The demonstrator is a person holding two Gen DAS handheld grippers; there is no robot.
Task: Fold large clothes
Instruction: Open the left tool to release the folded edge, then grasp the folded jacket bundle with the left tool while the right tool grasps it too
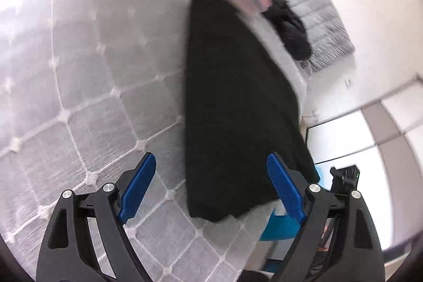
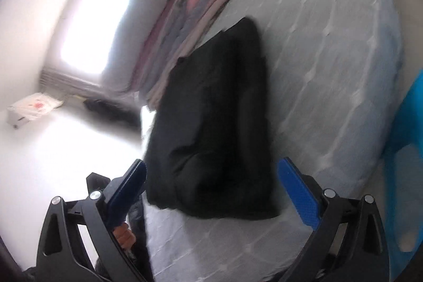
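A black garment (image 1: 238,102) lies folded into a long strip on the grey quilted mattress (image 1: 92,86). It also shows in the right wrist view (image 2: 214,128), next to the mattress edge. My left gripper (image 1: 211,171) is open and empty, hovering over the garment's near end. My right gripper (image 2: 211,176) is open and empty, its jaws either side of the garment's near end. I cannot tell whether either gripper touches the cloth.
A stack of folded pink and grey clothes (image 2: 185,17) lies beside the garment. Another dark bundle (image 1: 288,28) sits further along the bed. A blue plastic object (image 2: 407,149) stands at the right. The white floor (image 2: 53,149) lies beyond the mattress edge.
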